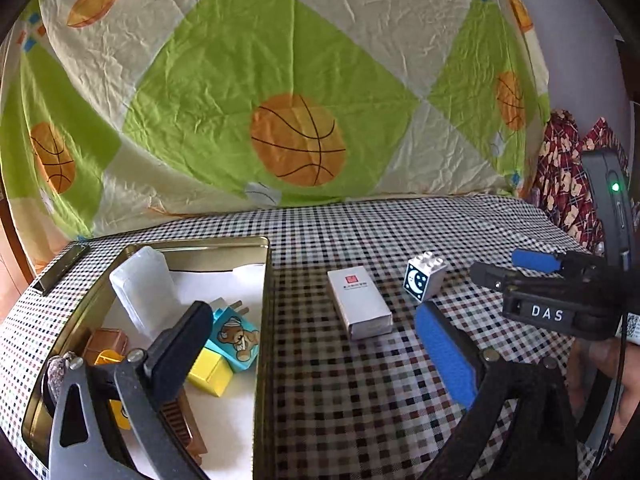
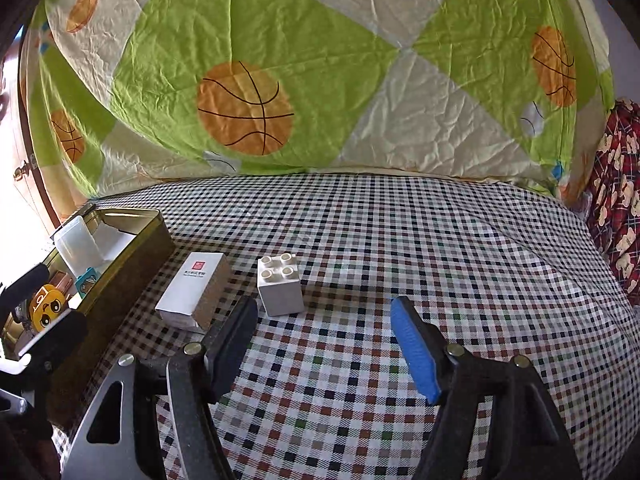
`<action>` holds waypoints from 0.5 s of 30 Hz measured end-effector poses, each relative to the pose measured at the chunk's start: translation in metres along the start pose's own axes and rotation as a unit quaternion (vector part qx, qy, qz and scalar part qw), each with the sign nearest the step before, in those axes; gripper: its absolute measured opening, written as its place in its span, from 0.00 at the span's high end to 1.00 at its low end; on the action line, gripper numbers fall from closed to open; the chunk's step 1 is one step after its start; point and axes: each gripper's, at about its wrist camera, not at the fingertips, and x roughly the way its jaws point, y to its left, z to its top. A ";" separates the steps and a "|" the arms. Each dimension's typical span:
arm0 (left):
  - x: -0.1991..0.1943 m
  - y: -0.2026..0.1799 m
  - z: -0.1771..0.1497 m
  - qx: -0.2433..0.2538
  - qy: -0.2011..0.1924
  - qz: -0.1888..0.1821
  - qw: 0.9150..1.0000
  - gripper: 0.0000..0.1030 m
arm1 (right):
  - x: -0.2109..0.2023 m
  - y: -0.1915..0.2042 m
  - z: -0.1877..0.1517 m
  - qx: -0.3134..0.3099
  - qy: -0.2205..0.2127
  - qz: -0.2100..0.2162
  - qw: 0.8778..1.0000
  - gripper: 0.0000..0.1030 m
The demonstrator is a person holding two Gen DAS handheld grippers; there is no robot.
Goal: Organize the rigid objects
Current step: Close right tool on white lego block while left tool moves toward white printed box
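Left wrist view: left gripper (image 1: 316,332) was spread wide and held nothing. Its near finger hung over the open gold metal tin (image 1: 266,304), its blue-padded finger over the cloth outside the tin. Just ahead of the jaws lay the white rectangular cardboard box with a red logo (image 1: 359,302); beyond the blue pad stood the white plastic building brick with a moon-face print (image 1: 425,280). Both were outside the tin and untouched. Under the near finger the tin held a translucent plastic case (image 1: 142,284), a blue bear-print plug adapter (image 1: 236,334) and a small yellow block (image 1: 210,372). Risk: the near finger sat low inside the tin, so a sideways move could catch the wall and drag or tip the tin. The right gripper (image 1: 496,264) was close on the far side of the brick, so both could clash over it.

Right wrist view: right gripper (image 2: 324,320) was released wide and empty. The brick (image 2: 280,286) sat just ahead, toward the black finger; the box (image 2: 192,294) lay beside that finger, touching or nearly touching it. Risk: closing on the brick could shove the box, and a smooth brick off-centre in the jaws could twist out.

Surface was a checked tablecloth (image 2: 440,260), slightly rumpled, so things might slide. Behind hung a green and cream basketball-print sheet (image 2: 320,80), with red bear-print fabric (image 2: 620,200) past the blue finger.
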 end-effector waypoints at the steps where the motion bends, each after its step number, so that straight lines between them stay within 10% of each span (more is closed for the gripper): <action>1: 0.001 0.002 0.000 -0.002 0.001 0.006 1.000 0.01 | 0.004 0.001 0.000 -0.005 0.005 -0.001 1.000 0.31; 6: 0.007 0.023 0.001 -0.007 -0.011 0.064 0.998 0.01 | 0.023 0.013 0.005 -0.031 0.021 -0.006 0.999 0.31; 15: 0.021 0.012 0.000 -0.014 0.016 0.022 1.000 0.01 | 0.066 0.032 0.017 -0.055 0.064 -0.005 0.996 0.31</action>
